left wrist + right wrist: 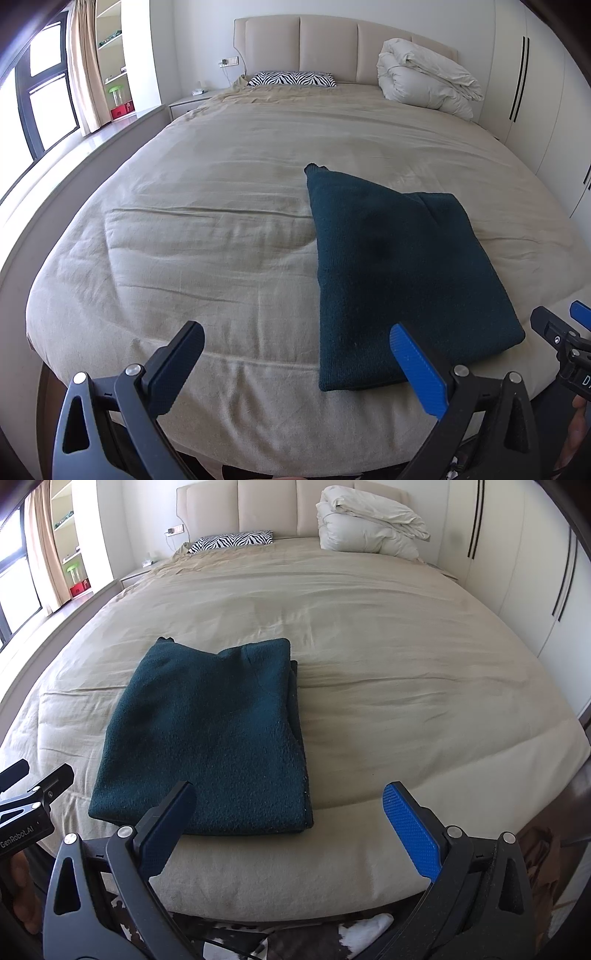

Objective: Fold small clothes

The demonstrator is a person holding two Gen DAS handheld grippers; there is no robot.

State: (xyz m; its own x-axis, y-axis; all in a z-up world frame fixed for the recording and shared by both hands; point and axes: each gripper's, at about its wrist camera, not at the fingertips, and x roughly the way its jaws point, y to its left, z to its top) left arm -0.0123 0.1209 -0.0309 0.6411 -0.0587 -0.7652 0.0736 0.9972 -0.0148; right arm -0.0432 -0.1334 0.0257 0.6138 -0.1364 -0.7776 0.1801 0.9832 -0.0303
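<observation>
Now I am holding my left gripper (297,363) and my right gripper (290,825) spread wide and empty above the foot of the bed (369,657). Between them the dark teal sweater (214,734) is lying as a thick, roughly rectangular stack, its nubby knit layers showing along the edge at 3 o'clock. Folding is looking nearly finished to me; perhaps one corner at 12 o'clock is needing tidying. Under it, the beige bedcover is sitting soft and creased.
</observation>
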